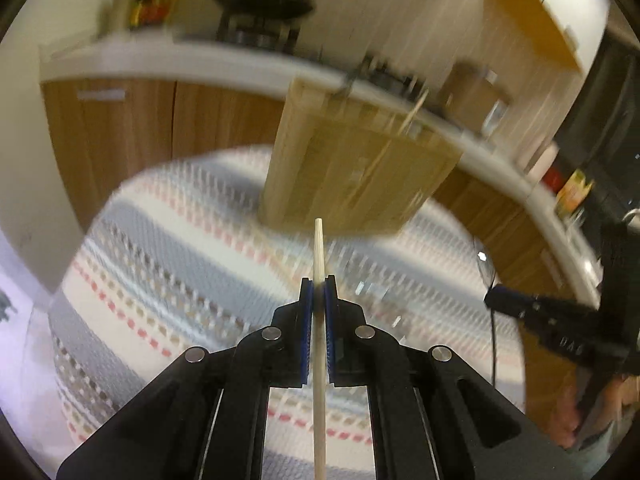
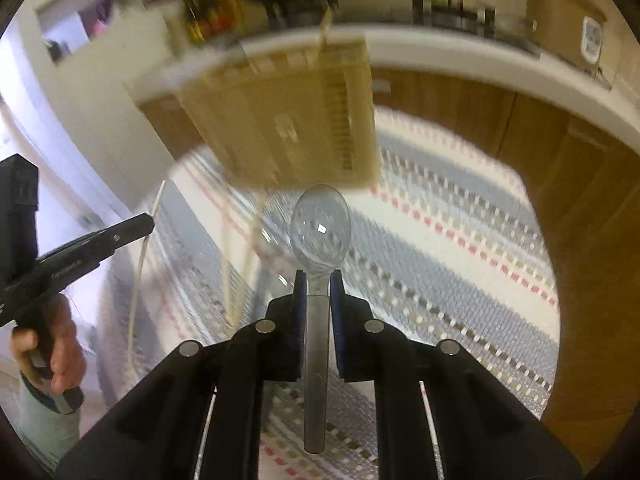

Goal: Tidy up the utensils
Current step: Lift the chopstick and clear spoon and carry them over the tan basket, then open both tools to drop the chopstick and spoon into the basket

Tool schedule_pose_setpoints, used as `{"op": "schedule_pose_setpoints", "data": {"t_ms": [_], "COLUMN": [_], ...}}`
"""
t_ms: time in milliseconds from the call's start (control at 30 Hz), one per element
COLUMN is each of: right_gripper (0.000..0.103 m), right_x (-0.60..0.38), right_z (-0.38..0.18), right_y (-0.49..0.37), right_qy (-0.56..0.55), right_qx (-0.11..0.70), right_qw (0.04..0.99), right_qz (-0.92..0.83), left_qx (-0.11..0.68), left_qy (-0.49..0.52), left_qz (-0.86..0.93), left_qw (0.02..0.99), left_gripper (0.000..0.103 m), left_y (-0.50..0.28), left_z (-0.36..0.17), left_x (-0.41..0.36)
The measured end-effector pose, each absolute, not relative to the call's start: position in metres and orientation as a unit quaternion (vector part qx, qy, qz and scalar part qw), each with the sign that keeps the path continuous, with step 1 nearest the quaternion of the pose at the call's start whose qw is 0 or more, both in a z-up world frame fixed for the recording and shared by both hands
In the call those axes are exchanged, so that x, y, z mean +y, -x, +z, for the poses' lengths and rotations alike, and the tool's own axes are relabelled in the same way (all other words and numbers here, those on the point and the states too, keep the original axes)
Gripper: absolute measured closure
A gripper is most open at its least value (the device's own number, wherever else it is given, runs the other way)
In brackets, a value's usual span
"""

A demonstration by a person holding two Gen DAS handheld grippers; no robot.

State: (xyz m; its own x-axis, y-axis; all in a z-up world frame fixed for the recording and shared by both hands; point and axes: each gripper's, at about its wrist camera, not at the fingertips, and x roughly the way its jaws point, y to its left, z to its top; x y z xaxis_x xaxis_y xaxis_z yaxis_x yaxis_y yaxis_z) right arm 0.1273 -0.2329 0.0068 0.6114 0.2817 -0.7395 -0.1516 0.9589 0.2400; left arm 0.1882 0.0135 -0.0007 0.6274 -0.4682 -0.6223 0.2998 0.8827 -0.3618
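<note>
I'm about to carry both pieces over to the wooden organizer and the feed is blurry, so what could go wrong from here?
1. The left gripper pinches the thin chopstick with most of its length behind the pads; it may pivot or slip.
2. The right gripper holds the clear plastic spoon by its smooth neck; it could twist.
3. The organizer already holds sticks, so insertion may snag.
</note>
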Motion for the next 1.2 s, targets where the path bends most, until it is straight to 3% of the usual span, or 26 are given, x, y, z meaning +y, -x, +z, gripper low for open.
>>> {"op": "schedule_pose_setpoints", "data": {"t_ms": [267, 533, 867, 1200], "right_gripper": [0.093, 0.093, 0.093, 0.093], "right_x": [-0.249, -0.264, -0.271, -0.257], "right_z": [0.087, 0.113, 0.112, 0.073], "right_y": [-0.134, -0.177, -0.247, -0.277], "right_qy": [-0.111, -0.147, -0.139, -0.100], "right_qx": [0.267, 0.168, 0.123, 0.138], "right_qw": [0.952, 0.971, 0.981, 0.984], "right_qz": [0.104, 0.082, 0.052, 0.044], "left_qx": [0.167, 0.035, -0.007, 0.005], "left_qy": [0.136, 0.166, 0.194, 0.189], "left_qz": [-0.174, -0.149, -0.105, -0.062], "left_qw": [0.961, 0.974, 0.975, 0.980], "left_gripper": [0.100, 0.100, 0.100, 0.099], "left_y": [-0.180, -0.204, -0.264, -0.298], "left_z": [0.098, 0.134, 0.130, 0.097], "left_x": [0.014, -0.015, -0.066, -0.079]}}
